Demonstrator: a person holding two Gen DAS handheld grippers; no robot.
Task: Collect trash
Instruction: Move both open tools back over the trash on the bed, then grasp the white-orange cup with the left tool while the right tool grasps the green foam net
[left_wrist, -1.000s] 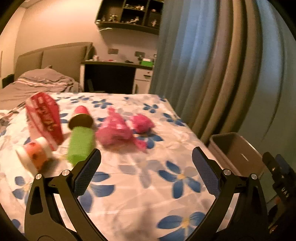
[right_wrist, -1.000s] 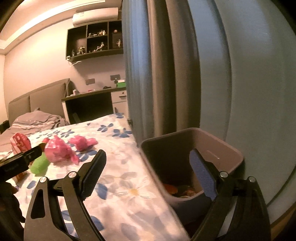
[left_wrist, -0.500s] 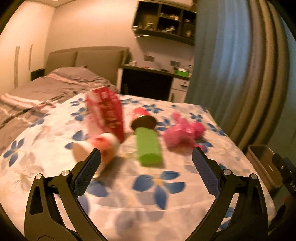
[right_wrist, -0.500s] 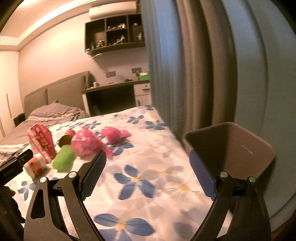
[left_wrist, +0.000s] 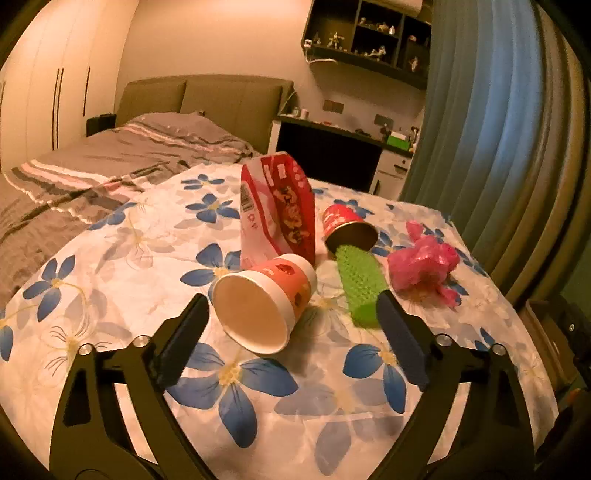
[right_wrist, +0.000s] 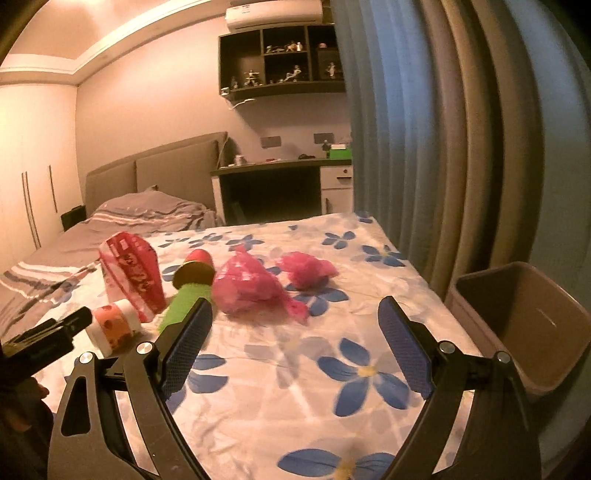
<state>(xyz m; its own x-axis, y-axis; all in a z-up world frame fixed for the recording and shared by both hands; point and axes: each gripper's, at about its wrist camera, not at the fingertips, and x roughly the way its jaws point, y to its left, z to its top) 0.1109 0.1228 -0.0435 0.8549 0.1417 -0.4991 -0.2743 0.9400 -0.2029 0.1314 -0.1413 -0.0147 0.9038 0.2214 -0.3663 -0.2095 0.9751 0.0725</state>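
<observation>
Closing in on the paper cup (left_wrist: 264, 301) on the bed (left_wrist: 122, 258).
Left hand-held gripper (left_wrist: 291, 314) spread but just narrowing, straddling the cup without touching; right hand-held gripper (right_wrist: 295, 325) spread, empty.

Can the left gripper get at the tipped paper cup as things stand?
Probably yes. The left gripper stands open, the paper cup lies on its side just ahead between its fingers, mouth toward it, nothing in front.

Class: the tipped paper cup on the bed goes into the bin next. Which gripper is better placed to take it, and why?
Probably the left gripper: the paper cup lies just ahead between its open, closing jaws. The right gripper faces the pink bags.
</observation>
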